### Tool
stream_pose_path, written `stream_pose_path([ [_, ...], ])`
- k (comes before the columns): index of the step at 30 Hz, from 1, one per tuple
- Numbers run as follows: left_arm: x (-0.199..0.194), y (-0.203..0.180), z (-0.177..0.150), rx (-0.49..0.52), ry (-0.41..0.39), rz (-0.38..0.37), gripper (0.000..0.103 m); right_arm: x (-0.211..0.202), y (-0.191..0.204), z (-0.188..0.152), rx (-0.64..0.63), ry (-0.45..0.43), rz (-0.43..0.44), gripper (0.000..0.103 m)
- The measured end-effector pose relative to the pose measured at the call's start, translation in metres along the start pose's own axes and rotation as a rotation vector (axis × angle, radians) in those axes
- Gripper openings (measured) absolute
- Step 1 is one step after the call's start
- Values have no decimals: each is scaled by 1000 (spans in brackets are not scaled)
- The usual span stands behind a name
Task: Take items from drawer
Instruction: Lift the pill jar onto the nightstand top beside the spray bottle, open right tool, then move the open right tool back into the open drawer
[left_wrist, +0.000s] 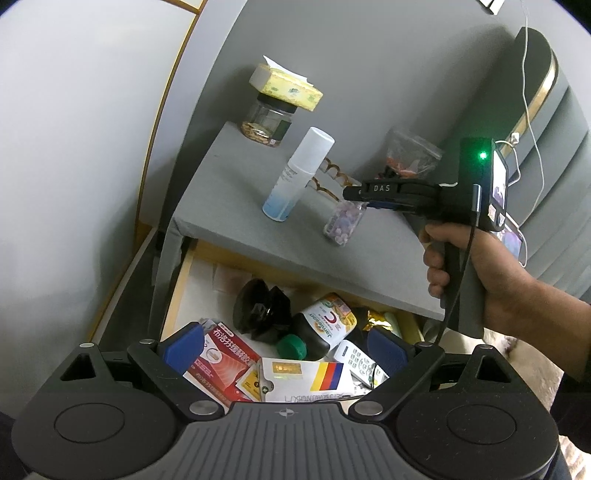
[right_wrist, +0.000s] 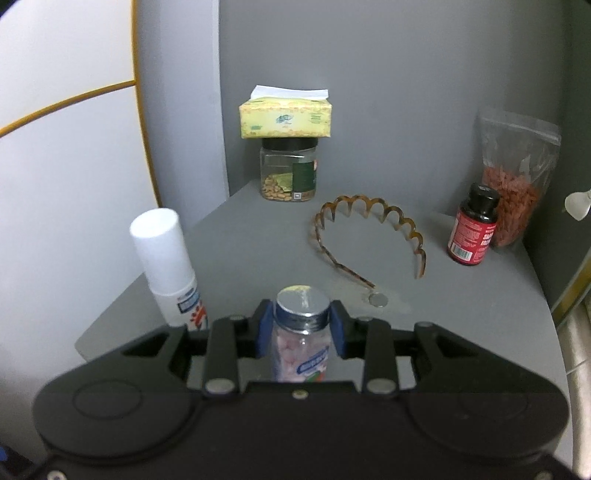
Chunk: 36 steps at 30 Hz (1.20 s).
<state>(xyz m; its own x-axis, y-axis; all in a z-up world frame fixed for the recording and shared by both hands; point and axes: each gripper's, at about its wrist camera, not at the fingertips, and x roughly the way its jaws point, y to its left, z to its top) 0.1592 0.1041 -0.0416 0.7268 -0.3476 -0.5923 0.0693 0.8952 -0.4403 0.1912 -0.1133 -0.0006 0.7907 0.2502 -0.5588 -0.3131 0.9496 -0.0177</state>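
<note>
The drawer (left_wrist: 183, 280) hangs open under the grey cabinet top (left_wrist: 236, 192). It holds a red medicine box (left_wrist: 221, 363), a black bottle with a green cap (left_wrist: 325, 328), a black suction mount (left_wrist: 258, 310), a white remote (left_wrist: 354, 360) and a flag-striped card (left_wrist: 295, 376). My left gripper (left_wrist: 286, 345) hovers open above them with nothing between its pads. A hand holds my right gripper (right_wrist: 302, 314) (left_wrist: 354, 194) over the cabinet top. Its blue pads sit against the silver cap of a clear jar of pink candies (right_wrist: 301, 354) (left_wrist: 341, 223), which stands upright at the top's front.
On the cabinet top stand a white spray bottle (right_wrist: 166, 258), a nut jar (right_wrist: 290, 173) with a tissue pack (right_wrist: 286, 118) on it, a brown wavy hairband (right_wrist: 369, 229), a red-labelled bottle (right_wrist: 472, 229), a plastic bag (right_wrist: 517, 177) and a coin (right_wrist: 378, 299). Grey walls close in behind and to the left.
</note>
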Motion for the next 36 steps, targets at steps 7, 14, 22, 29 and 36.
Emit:
stream_pose_path([
  [7, 2, 0, 1, -10, 1, -16, 93, 4, 0, 0, -17, 36, -4, 52],
  [14, 2, 2, 3, -21, 1, -23, 93, 21, 1, -18, -47, 120, -5, 37],
  [22, 3, 1, 7, -19, 0, -38, 93, 21, -1, -24, -56, 87, -21, 39],
  [29, 2, 1, 5, 5, 0, -10, 93, -79, -12, -25, 26, -42, 39, 61],
  [36, 5, -9, -4, 32, 14, 5, 93, -118, -33, -70, 1, 282, 215, 67],
])
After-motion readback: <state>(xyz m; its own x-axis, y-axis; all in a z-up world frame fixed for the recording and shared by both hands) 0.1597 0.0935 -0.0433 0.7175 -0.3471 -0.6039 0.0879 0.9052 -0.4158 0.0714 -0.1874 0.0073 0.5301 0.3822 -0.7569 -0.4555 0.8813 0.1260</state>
